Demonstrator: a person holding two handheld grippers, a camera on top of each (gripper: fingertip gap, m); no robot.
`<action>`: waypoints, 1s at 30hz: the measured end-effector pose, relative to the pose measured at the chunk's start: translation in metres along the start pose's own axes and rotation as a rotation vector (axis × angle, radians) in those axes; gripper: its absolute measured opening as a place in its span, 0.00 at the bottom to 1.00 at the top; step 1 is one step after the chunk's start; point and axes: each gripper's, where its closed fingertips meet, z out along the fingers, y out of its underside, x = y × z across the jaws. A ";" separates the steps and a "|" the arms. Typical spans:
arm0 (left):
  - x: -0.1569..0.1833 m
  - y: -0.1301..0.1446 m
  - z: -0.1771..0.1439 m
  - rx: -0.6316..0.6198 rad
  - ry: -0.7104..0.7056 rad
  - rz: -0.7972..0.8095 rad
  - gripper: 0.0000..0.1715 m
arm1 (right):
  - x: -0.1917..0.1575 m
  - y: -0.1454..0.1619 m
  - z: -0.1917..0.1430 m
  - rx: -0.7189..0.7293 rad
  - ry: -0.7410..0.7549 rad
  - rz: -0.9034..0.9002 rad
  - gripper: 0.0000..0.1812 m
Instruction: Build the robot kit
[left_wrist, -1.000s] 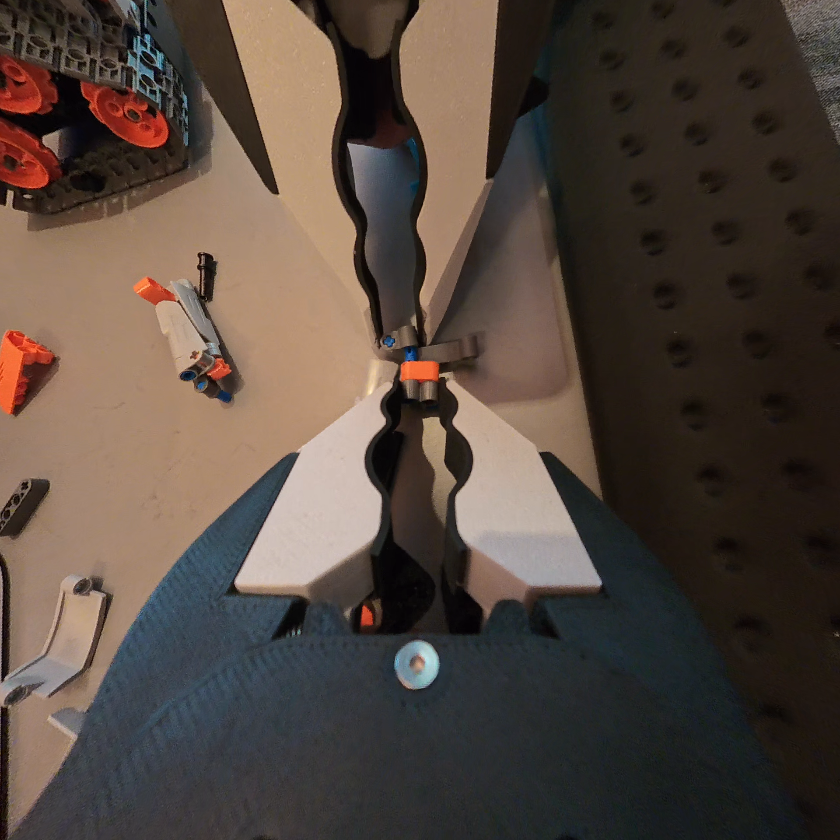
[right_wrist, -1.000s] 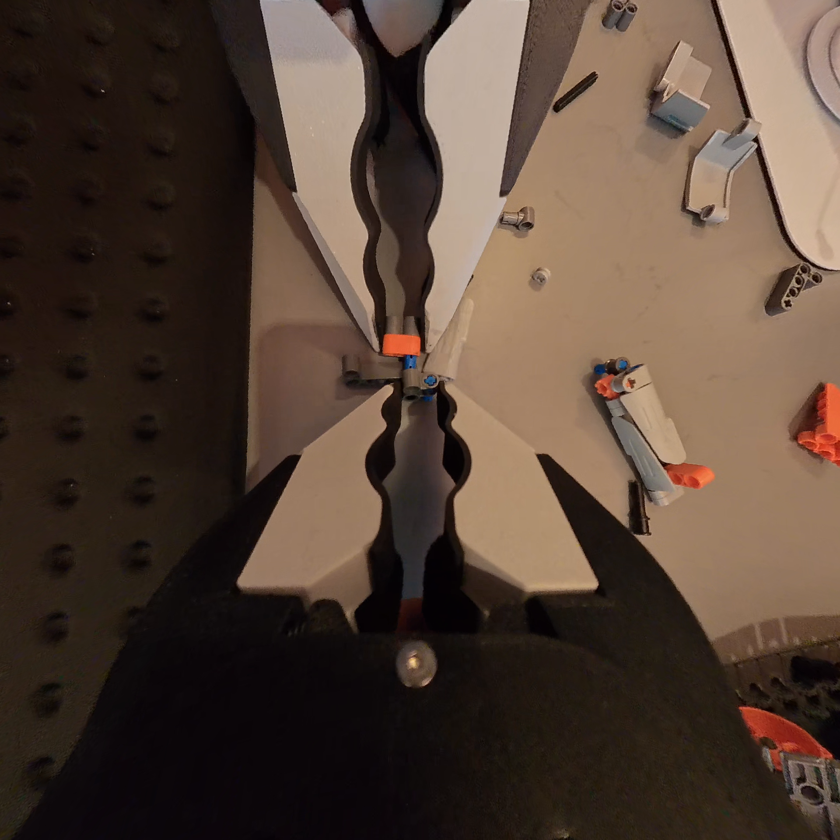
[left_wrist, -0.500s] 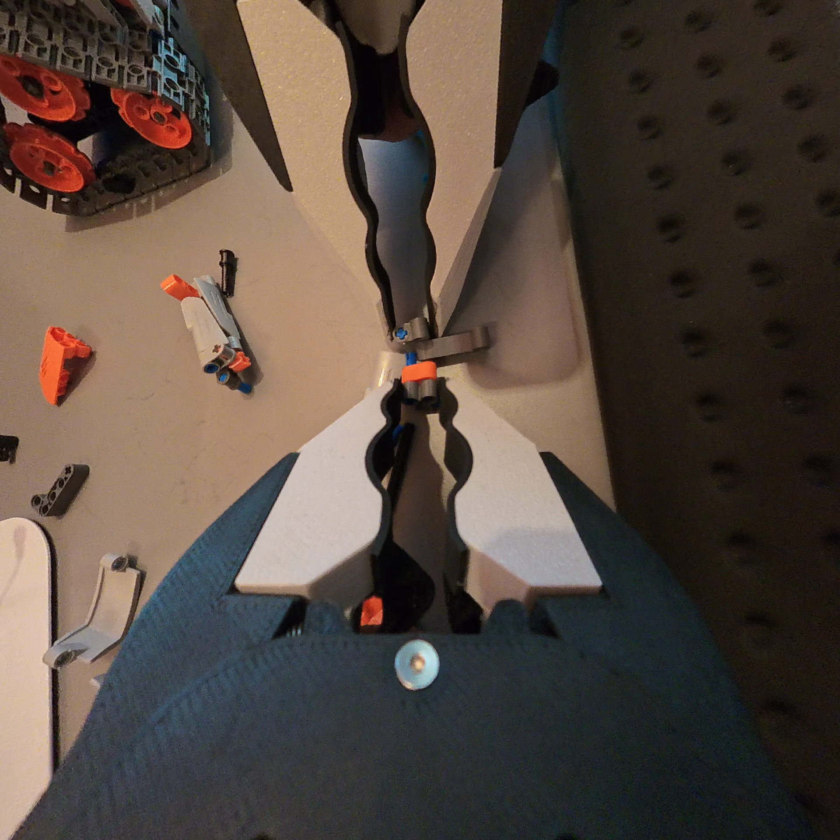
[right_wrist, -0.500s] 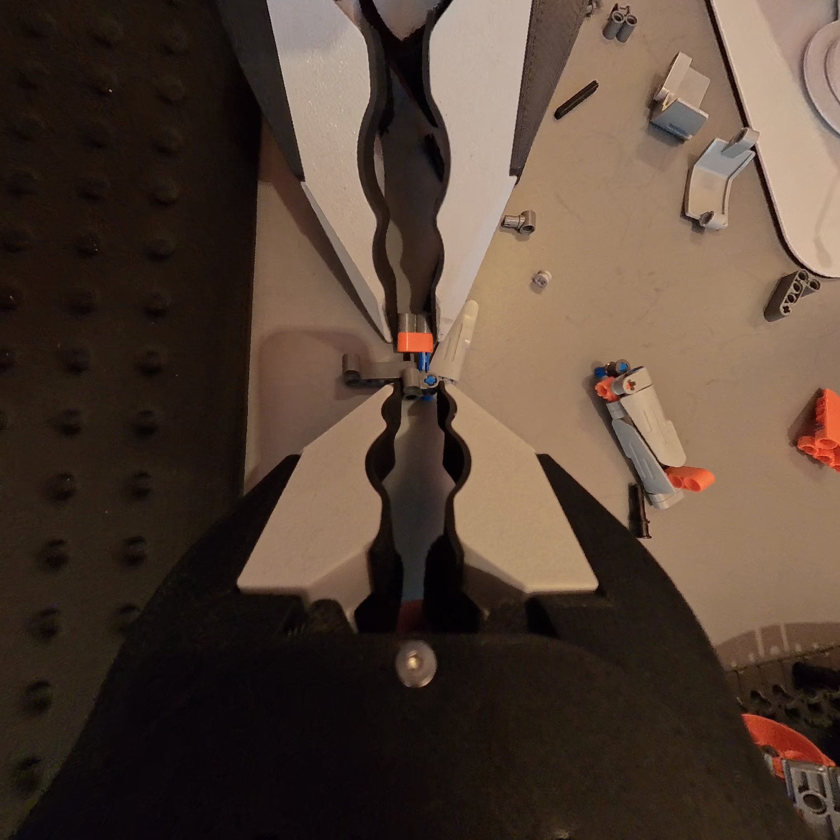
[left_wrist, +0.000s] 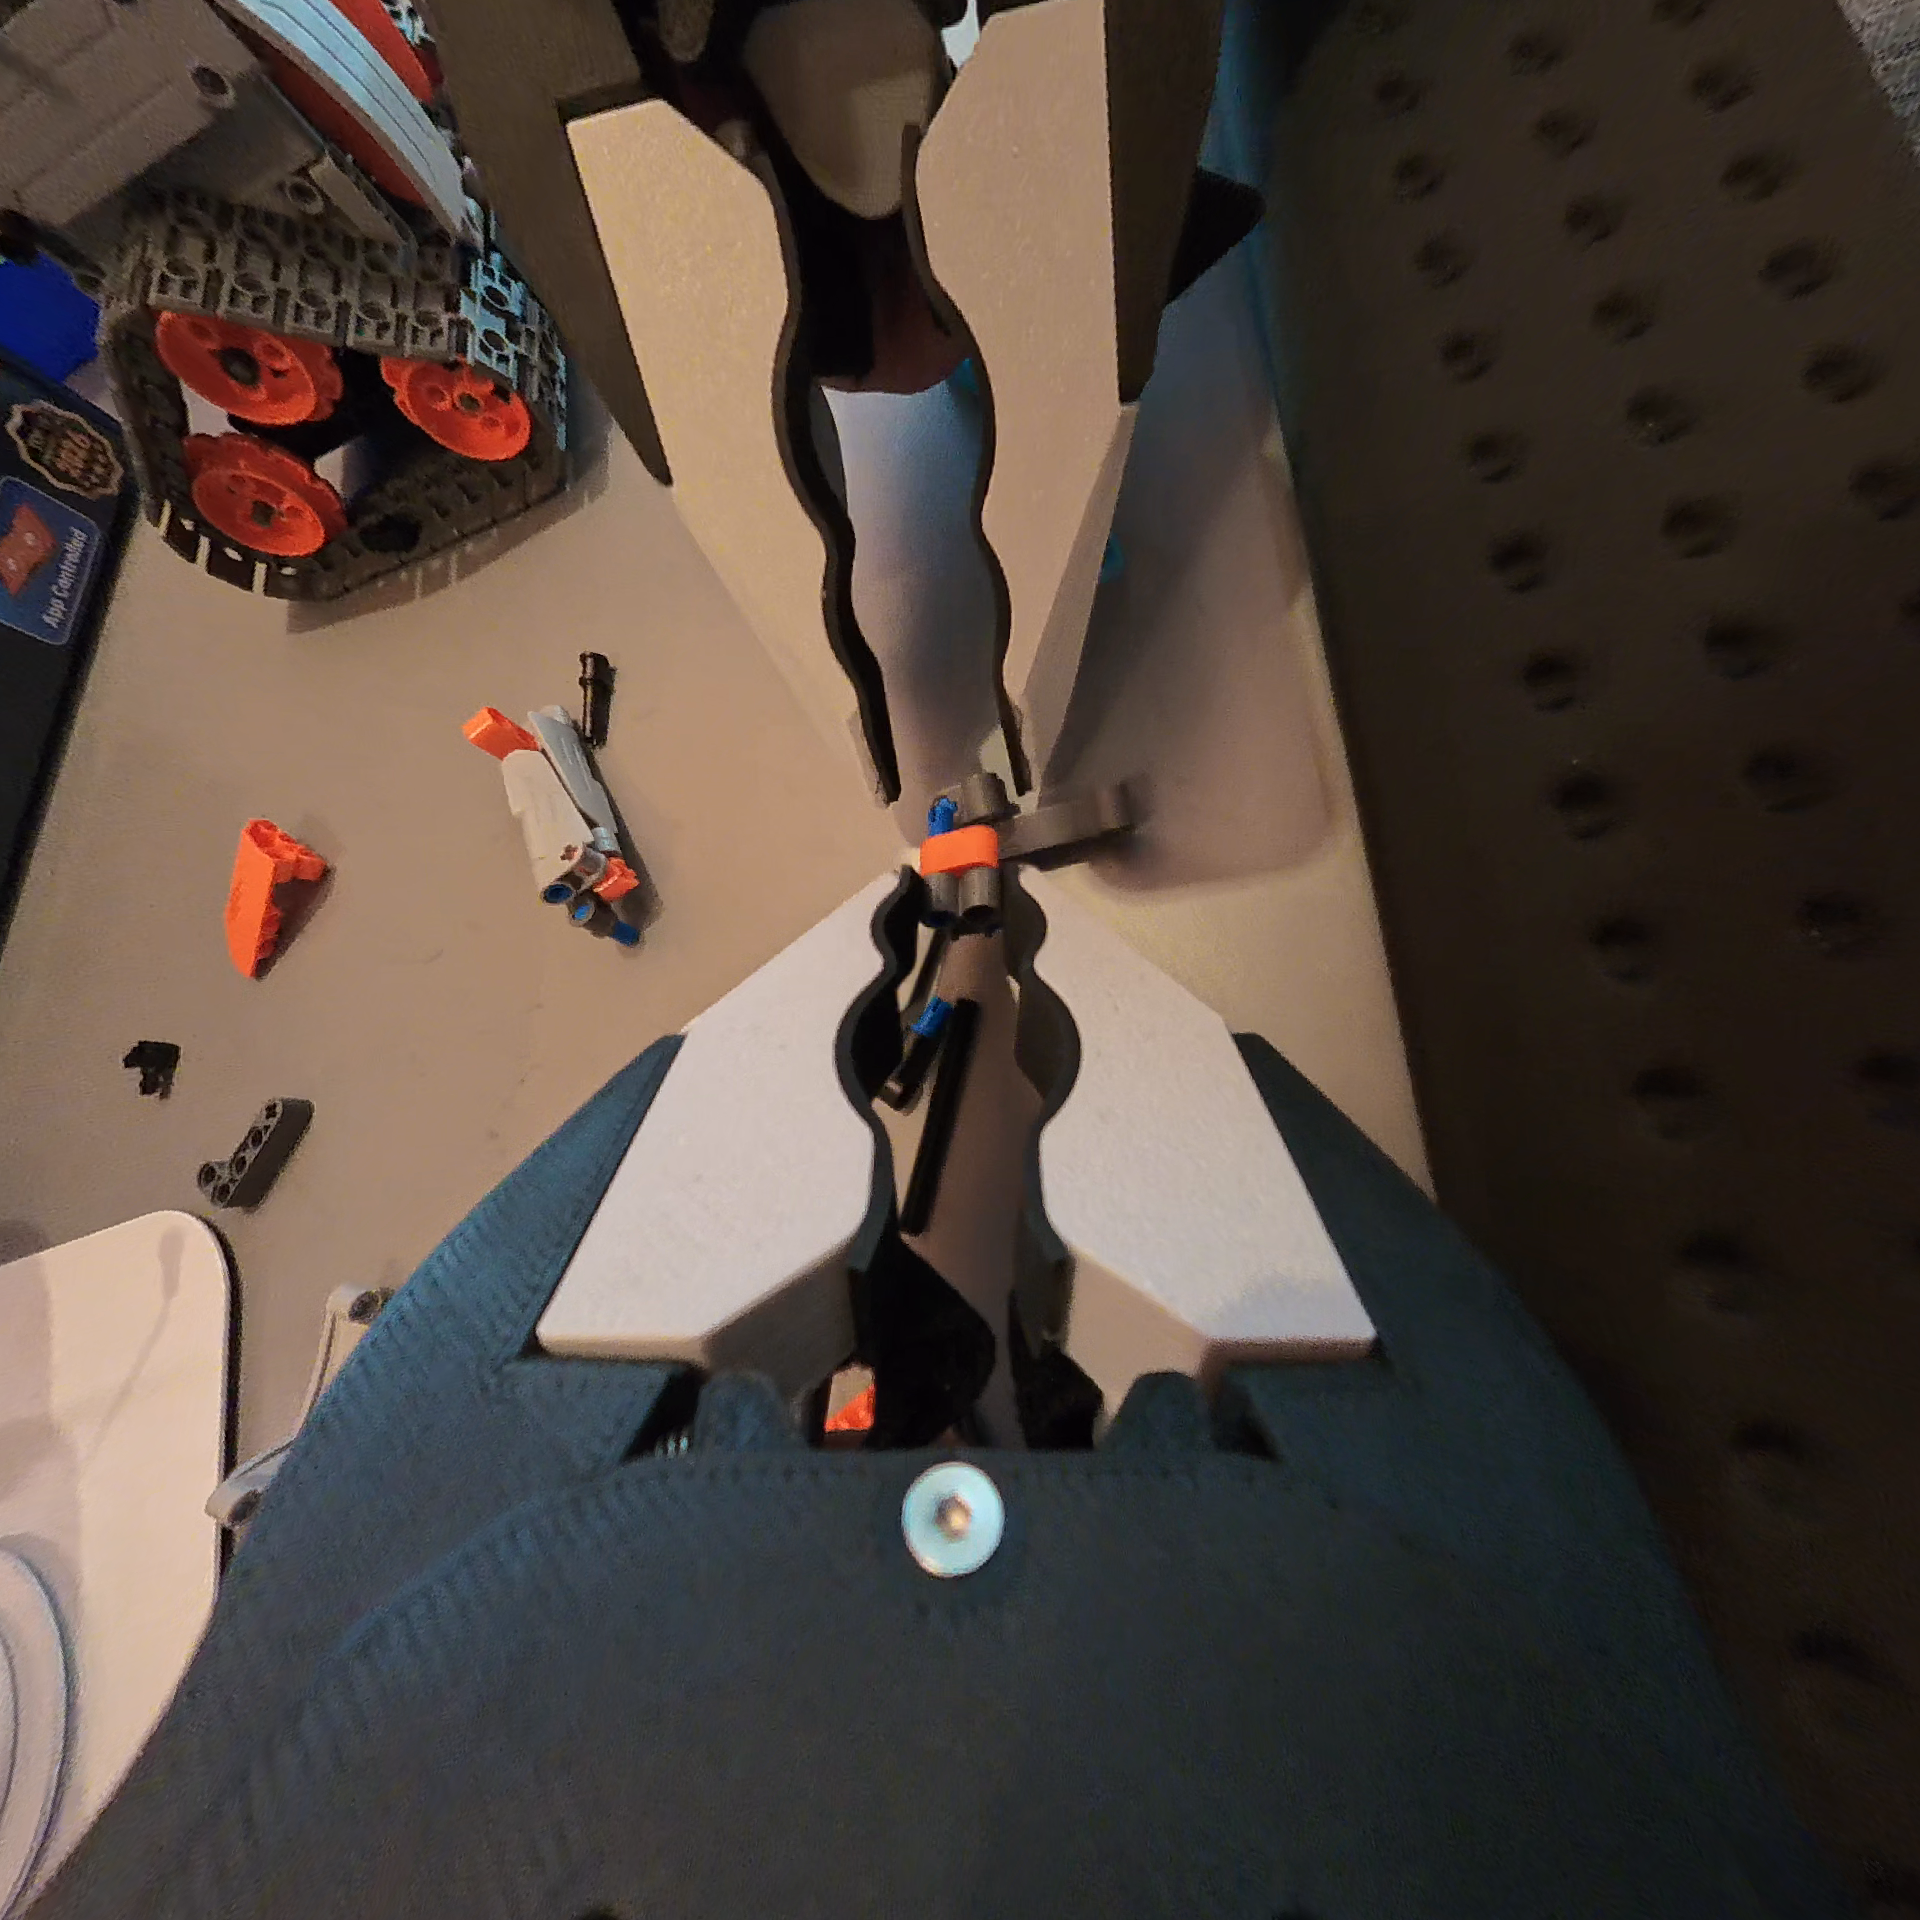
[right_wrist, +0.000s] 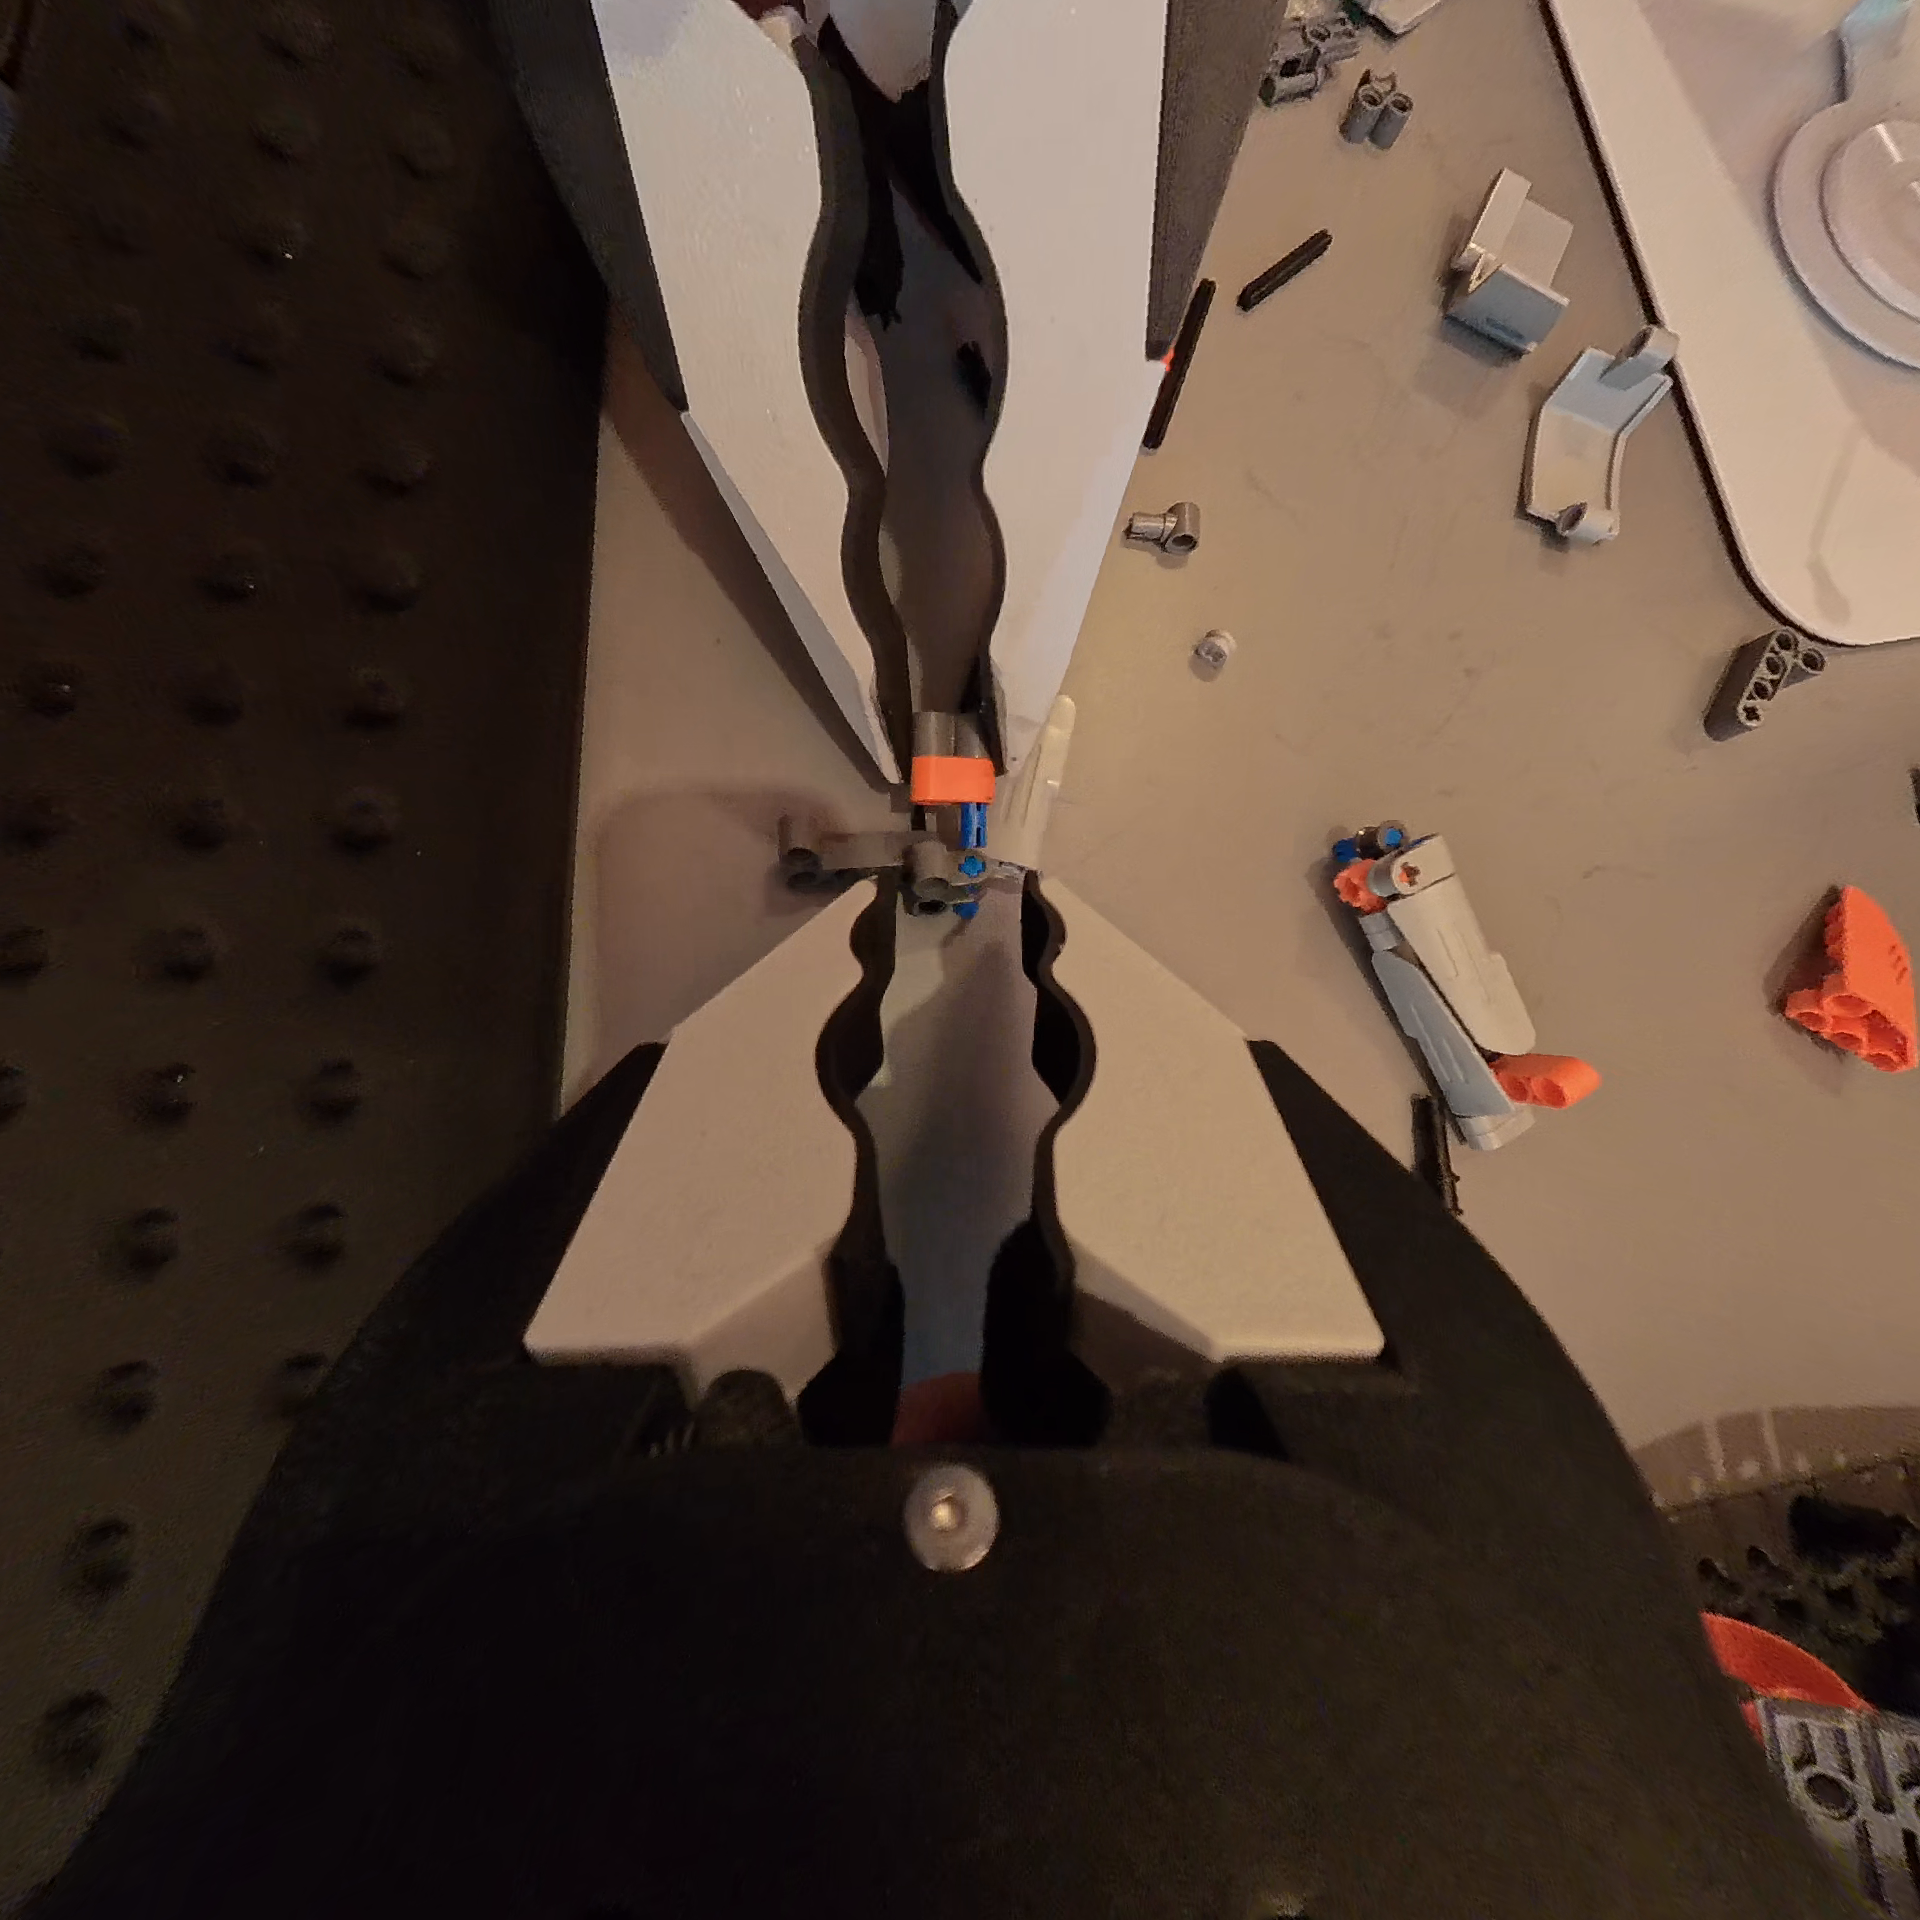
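My left gripper (left_wrist: 961, 896) is shut on a small orange-and-grey connector (left_wrist: 958, 854). My right gripper (right_wrist: 951, 885) faces it tip to tip and is shut on a grey lever piece with blue pins (right_wrist: 935, 868). A blue pin (right_wrist: 974, 821) bridges the short gap between the two pieces. In the left wrist view the right gripper (left_wrist: 940, 779) comes in from the top with the grey lever (left_wrist: 1070, 821). In the right wrist view the left gripper (right_wrist: 940, 743) comes in from the top with the orange connector (right_wrist: 951, 779). Both pieces hang above the beige table (left_wrist: 416, 1039).
A tracked model with orange wheels (left_wrist: 322, 416) stands at the far left. A grey-white assembly (right_wrist: 1444, 997), an orange wedge (right_wrist: 1860, 997) and several small loose parts lie on the table. A white board (right_wrist: 1766, 364) and a dark studded mat (right_wrist: 260, 727) flank the area. Less than 4 cm separates the two grippers' tips.
Both grippers have risen from the table, so more of it shows. The orange connector has shifted slightly sideways against the grey lever. Both grips are unchanged.
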 end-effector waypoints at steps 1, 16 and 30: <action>0.000 -0.001 0.000 0.005 0.002 -0.002 0.08 | 0.000 0.001 0.000 -0.001 0.002 -0.001 0.12; 0.003 0.004 0.000 -0.011 0.030 -0.009 0.08 | -0.002 0.005 0.005 -0.007 -0.010 -0.025 0.07; -0.003 -0.010 -0.009 0.062 -0.038 0.041 0.08 | 0.008 -0.019 -0.018 0.117 0.042 -0.024 0.09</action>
